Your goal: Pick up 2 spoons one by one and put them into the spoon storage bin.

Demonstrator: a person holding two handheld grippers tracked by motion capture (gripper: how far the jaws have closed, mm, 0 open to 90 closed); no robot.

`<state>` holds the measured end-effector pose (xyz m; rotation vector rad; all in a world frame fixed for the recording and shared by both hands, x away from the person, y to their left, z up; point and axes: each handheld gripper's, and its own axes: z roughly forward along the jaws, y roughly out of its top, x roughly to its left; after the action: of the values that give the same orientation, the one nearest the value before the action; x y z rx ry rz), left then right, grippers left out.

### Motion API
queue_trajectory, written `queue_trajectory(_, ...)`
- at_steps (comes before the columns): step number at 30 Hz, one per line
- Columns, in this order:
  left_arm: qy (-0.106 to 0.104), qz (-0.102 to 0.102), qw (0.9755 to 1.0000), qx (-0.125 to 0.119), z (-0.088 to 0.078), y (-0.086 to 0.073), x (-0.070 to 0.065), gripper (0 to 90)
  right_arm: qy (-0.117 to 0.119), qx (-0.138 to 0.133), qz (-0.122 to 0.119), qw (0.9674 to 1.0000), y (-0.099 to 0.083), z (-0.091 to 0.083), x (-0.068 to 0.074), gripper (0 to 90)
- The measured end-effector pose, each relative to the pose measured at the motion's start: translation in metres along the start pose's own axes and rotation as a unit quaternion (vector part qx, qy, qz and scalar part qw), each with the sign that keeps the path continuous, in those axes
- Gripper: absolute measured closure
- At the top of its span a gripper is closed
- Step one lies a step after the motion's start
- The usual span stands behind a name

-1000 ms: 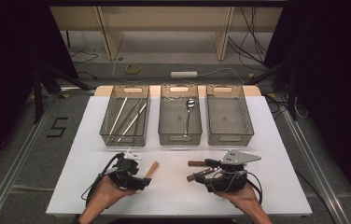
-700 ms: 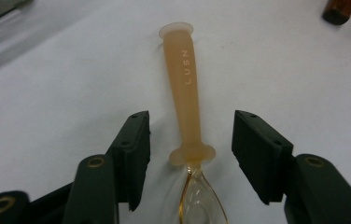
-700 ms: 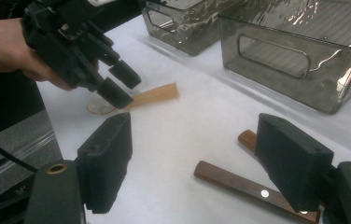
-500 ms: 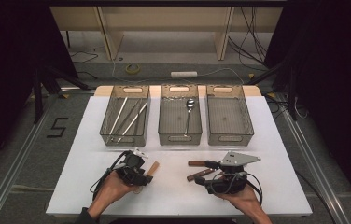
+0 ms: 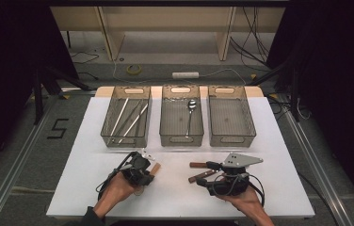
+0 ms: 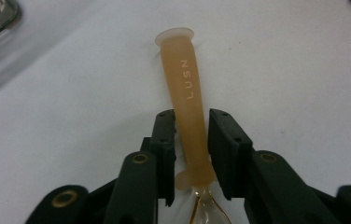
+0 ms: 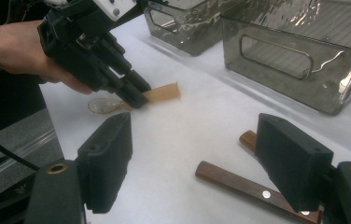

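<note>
The left gripper (image 6: 191, 140) has just been closing its fingers (image 6: 164, 140); they now flank the tan handle of a clear-bowled spoon (image 6: 185, 93), the left finger touching it, a sliver of gap at the right. The spoon lies flat on the white desk (image 5: 90, 141), near its front edge. The right gripper (image 7: 201, 163) rests with its fingers spread wide, holding nothing, over two wooden-handled utensils (image 7: 239, 179) beside it.
</note>
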<state>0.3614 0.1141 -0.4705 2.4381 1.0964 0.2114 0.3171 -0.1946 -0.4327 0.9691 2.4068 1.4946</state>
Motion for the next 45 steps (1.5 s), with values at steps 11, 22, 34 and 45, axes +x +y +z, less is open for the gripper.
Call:
queue_trajectory(11, -0.002, 0.001, 0.9998, -0.020, -0.006, -0.001, 0.005, 76.8, -0.003, -0.004, 0.001, 1.0000, 0.000, -0.002, -0.001, 28.9)
queue_trajectory(22, -0.017, -0.007, 0.9981, -0.059, -0.023, 0.003, 0.010, 77.2, -0.005, -0.008, 0.005, 0.9999, 0.000, -0.003, -0.003, 28.9)
queue_trajectory(34, -0.031, -0.011, 0.9923, -0.120, -0.049, 0.031, 0.019, 77.1, -0.012, -0.012, 0.013, 0.9998, -0.003, -0.012, -0.007, 28.8)
queue_trajectory(45, -0.029, -0.015, 0.9866, -0.160, -0.057, 0.068, 0.030, 77.1, -0.019, -0.018, 0.015, 0.9995, -0.007, -0.021, -0.008, 28.8)
